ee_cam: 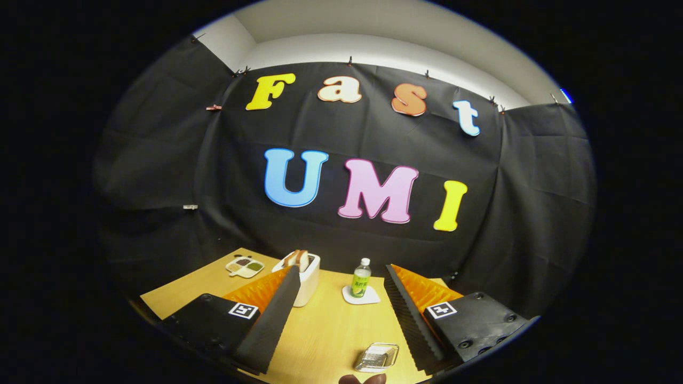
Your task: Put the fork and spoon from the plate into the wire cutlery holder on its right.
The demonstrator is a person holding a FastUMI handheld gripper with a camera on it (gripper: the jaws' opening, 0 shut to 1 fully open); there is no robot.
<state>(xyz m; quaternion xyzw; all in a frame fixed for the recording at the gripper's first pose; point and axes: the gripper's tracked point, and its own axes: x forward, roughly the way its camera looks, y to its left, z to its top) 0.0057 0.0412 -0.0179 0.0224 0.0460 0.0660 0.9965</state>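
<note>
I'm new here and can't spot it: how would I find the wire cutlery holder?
Start at the light wooden table. Between the open gripper fingers, nearer than the clear green-labelled bottle on its white coaster, sits the small silvery wire cutlery holder. It alone is see-through metal mesh; the white toaster is solid.

Gripper view high above table [320, 330], facing booth wall, fingers [277, 314] spread.

A: The white toaster [307, 277]?
B: Its left side is hidden behind the gripper's [338, 314] left finger.
A: The wire cutlery holder [376, 357]?
B: Contents too small to tell. A dark rounded thing [363, 379] below it is cut off.
</note>
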